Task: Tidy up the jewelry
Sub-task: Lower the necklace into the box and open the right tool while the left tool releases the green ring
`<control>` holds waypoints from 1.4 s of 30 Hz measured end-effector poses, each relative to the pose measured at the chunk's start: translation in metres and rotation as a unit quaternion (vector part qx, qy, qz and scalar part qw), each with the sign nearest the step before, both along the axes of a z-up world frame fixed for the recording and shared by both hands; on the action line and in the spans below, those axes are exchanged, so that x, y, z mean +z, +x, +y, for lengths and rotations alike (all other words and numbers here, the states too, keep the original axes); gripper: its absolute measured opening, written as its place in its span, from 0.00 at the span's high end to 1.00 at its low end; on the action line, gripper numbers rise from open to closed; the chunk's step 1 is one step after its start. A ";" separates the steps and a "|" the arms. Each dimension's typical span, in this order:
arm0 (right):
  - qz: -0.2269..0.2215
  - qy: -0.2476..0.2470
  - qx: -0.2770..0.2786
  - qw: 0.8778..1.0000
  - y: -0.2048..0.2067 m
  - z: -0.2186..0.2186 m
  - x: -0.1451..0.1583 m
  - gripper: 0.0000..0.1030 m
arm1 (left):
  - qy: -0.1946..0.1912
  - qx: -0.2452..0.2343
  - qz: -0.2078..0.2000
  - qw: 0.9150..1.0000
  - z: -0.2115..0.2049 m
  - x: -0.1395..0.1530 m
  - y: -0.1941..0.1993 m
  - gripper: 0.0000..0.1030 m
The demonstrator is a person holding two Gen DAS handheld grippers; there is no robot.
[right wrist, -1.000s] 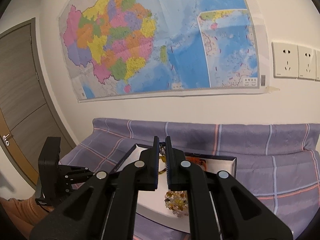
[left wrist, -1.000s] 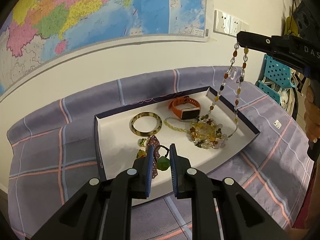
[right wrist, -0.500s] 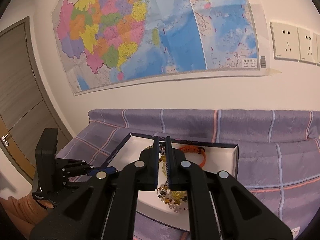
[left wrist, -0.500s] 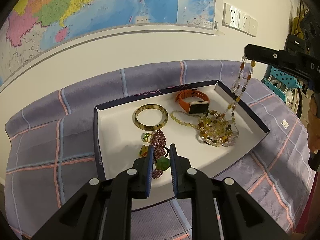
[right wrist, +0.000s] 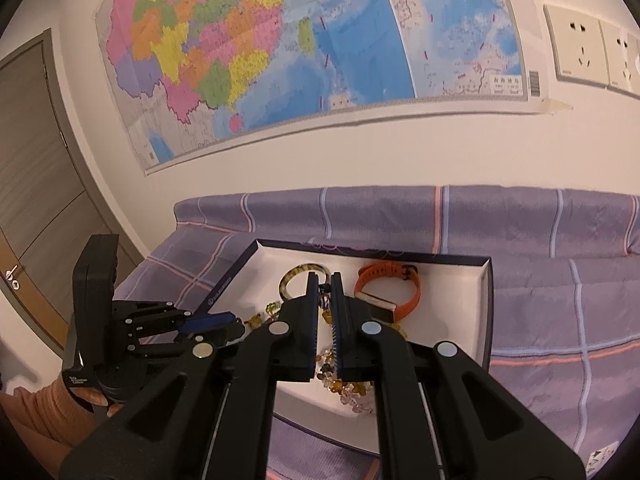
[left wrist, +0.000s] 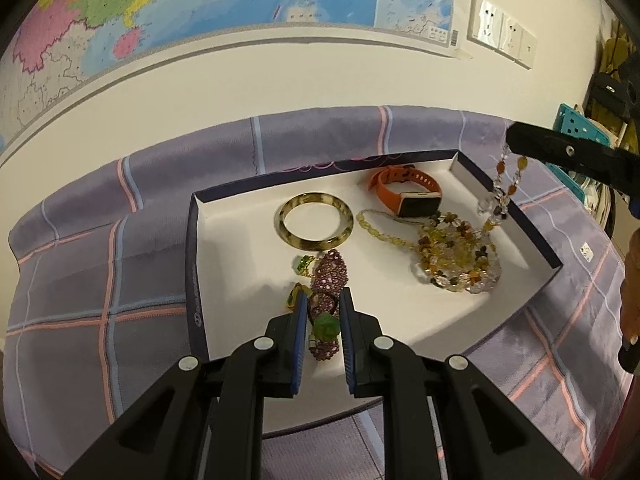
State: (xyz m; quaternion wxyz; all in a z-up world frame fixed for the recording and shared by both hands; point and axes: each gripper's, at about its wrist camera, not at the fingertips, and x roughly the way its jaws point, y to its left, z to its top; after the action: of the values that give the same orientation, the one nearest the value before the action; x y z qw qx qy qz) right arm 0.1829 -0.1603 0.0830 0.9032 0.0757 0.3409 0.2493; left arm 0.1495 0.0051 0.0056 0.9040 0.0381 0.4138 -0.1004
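Note:
A white tray with a dark rim lies on the plaid cloth. My left gripper is low over its near side, shut on a purple beaded bracelet with a green flower bead; the bracelet's far end rests on the tray floor. My right gripper comes in from the right, shut on a strand of an amber bead necklace. Most of the necklace lies heaped in the tray. In the right wrist view the strand shows between the right gripper's jaws, and the left gripper is at the left.
In the tray also lie a horn-coloured bangle and an orange watch. A purple plaid cloth covers the table against a wall with a map. A teal basket stands at the right, a door at the left.
Both grippers have sunk toward the tray. The hanging necklace strand has shortened as more beads settled onto the heap. The purple bracelet has come down onto the tray floor.

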 end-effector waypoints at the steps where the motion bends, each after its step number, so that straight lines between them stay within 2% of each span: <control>1: 0.002 -0.001 0.001 1.000 0.000 0.000 -0.002 0.94 | 0.001 0.001 0.001 1.000 0.000 -0.001 0.001 0.86; 28: 0.065 -0.006 0.014 0.998 0.005 0.008 -0.051 0.94 | 0.013 0.019 0.023 0.999 -0.003 -0.017 0.010 0.85; 36: 0.084 -0.019 0.010 0.996 0.007 0.010 -0.067 0.89 | 0.013 0.021 0.026 0.999 -0.002 -0.019 0.011 0.85; 38: 0.090 -0.020 0.007 0.996 0.009 0.009 -0.072 0.88 | 0.014 0.022 0.026 0.999 -0.001 -0.019 0.010 0.83; 40: 0.094 -0.023 0.005 0.995 0.008 0.008 -0.075 0.86 | 0.012 0.024 0.026 0.999 0.000 -0.020 0.010 0.75; 42: 0.095 -0.025 0.003 0.995 0.007 0.008 -0.077 0.81 | 0.011 0.026 0.027 0.999 0.001 -0.020 0.010 0.74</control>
State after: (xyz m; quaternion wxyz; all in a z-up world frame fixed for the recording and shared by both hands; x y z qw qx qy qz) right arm 0.1896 -0.1524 0.0060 0.8677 0.0751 0.4312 0.2355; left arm 0.1598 0.0062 -0.0145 0.8942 0.0340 0.4403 -0.0730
